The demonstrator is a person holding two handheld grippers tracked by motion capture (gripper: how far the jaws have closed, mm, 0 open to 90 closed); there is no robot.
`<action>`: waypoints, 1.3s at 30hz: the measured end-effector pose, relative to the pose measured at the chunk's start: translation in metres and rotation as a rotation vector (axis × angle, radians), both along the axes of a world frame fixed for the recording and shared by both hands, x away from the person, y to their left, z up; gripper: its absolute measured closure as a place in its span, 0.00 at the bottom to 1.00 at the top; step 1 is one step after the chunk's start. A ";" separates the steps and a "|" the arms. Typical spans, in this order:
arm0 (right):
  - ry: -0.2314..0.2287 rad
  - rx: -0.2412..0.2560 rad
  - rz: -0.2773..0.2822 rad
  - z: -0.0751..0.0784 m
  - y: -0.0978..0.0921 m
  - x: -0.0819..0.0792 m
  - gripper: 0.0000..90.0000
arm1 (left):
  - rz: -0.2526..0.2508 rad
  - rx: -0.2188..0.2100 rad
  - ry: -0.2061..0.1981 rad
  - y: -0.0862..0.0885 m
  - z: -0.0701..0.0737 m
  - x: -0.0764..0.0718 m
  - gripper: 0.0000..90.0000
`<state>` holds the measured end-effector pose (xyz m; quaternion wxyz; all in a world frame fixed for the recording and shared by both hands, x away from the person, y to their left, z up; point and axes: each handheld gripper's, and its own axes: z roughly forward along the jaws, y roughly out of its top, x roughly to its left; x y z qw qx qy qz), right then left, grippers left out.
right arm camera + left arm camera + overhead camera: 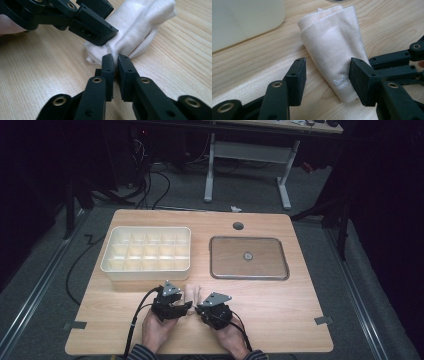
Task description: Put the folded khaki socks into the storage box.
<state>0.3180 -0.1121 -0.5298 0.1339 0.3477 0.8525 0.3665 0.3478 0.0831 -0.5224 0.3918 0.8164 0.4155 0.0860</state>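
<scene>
On the wooden tabletop, bare surface is seen along the front edge and in the right front corner, while the left front edge is occupied by the person's forearms and the trailing cables. Across the left rear of the surface, a white compartment tray is set, its grid of cells seen from above; its front wall stands close behind the work area. To the right of it, well apart, a flat lidded tray with a rounded metal rim and a small round knob is laid, and a round cable port is noted behind it near the rear edge. Tape marks are fixed at the left and right front edges.

Between the white tray and the front edge, a folded cream cloth lies flat on the wood, with a small printed logo near its lower end. The left claw is held wide, one pad at each side of the cloth's narrow end, with a gap seen on the left pad's side. The right claw is closed narrowly on an edge of the cloth, the fabric being pinched between its pads. The two claws are crowded just beside each other over the cloth.
</scene>
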 end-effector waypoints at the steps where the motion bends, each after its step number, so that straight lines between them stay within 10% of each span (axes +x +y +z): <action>1: 0.002 0.014 -0.002 -0.001 -0.001 0.000 0.90 | 0.004 -0.013 0.010 0.001 0.000 0.001 0.53; 19: -0.027 0.092 -0.120 0.013 -0.050 -0.003 0.70 | 0.069 -0.089 0.060 0.002 0.013 0.027 0.40; 39: -0.080 -0.028 -0.412 0.003 -0.139 0.007 0.55 | -0.001 -0.102 0.116 -0.007 -0.003 0.035 0.60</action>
